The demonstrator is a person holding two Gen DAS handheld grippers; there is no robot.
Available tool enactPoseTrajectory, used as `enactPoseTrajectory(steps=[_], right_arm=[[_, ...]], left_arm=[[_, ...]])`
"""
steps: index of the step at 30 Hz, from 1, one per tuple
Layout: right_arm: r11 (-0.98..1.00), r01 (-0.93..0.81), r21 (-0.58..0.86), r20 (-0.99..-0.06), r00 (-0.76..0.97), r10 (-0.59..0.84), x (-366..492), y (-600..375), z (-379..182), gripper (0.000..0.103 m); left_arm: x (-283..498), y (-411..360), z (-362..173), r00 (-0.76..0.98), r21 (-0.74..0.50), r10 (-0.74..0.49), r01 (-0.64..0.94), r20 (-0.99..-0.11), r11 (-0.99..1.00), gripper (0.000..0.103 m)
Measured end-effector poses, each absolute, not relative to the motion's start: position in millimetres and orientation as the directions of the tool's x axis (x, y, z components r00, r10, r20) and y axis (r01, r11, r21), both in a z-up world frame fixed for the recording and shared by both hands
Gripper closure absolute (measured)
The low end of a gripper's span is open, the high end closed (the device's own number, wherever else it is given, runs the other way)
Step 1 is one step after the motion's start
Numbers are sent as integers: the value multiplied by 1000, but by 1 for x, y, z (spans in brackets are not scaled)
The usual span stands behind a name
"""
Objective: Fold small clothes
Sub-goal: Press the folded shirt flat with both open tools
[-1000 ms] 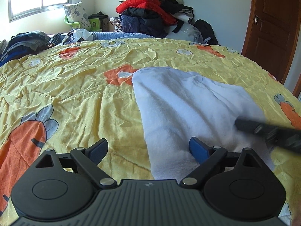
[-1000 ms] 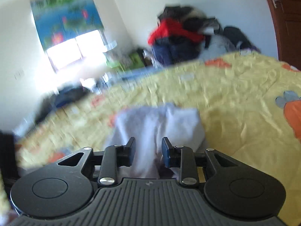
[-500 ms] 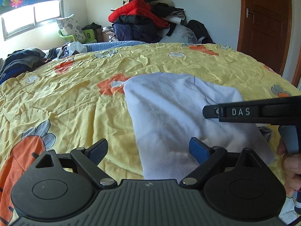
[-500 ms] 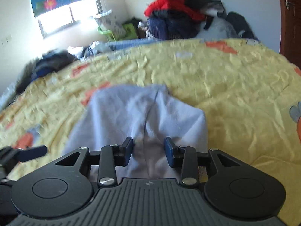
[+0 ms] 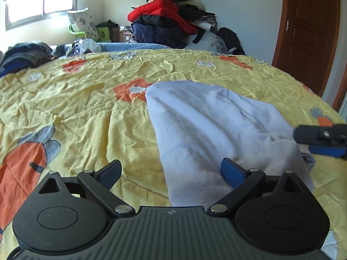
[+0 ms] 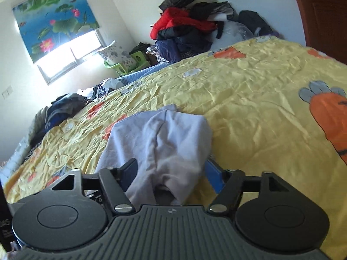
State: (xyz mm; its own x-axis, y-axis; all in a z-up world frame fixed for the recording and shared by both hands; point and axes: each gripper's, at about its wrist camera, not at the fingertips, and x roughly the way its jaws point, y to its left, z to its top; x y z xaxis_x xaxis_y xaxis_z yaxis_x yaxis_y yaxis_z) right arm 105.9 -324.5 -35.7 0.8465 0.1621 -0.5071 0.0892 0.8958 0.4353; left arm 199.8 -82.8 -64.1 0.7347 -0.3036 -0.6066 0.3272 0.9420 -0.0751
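The pale lilac garment [image 5: 212, 130] is lying part-folded mid-bed on the yellow quilt [image 5: 86, 119]. The right gripper [image 6: 171, 171] has just been opening its jaws, cloth bunched loosely between them; the left gripper [image 5: 171, 171] is spreading wide, straddling the garment's near left edge. Snagged cloth (it's clingy fleece) could be dragging the fold open. The near hem is hiding behind both grippers.

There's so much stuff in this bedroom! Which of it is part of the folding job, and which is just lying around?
Part of the job:
- pale lilac garment, spread on the yellow bedspread
- left claw, open
- right claw, just been opening, cloth lying loose between its fingers

Just lying about:
- heap of jackets
- dark clothes pile
- floral pillow
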Motion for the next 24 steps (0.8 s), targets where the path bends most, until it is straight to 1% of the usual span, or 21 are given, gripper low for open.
enactPoseTrajectory(steps=[2,4,7,9,11,15,17,21,24], right_arm=[[871,67,487,-503,837,217,100,-334,-39,23],[828,51,558,-500,817,287,99,-342,-48,19],[738,50,673,-481,788,385,106,-352,-66,19],[684,15,729,-430,788,440,111,-353,-74,19],[671,-15,742,-407,785,468,120,-351,-76,19],[682,-37,731,-404,781,476,145,-341,-75,19],[697,-29,717,-409,791,454,158,-336,-75,19],[732,-25,681,-414,811,414,181,-328,-76,20],[762,-28,647,-417,824,384,190,-321,-79,30]], left_arm=[[207,-70,-64,714,-153,-342,318,-611,936,4],[216,-55,-66,680,-259,-388,289,-622,922,4],[228,-37,-66,641,-397,-484,289,-596,871,2],[237,-29,-67,611,-475,-540,285,-580,833,2],[247,-22,-70,577,-562,-603,278,-551,779,2],[267,-23,-79,481,-716,-733,269,-481,645,2],[273,-30,-83,457,-745,-764,275,-455,608,2],[280,-43,-84,466,-728,-765,311,-444,611,2],[283,-46,-84,475,-722,-763,319,-439,614,2]])
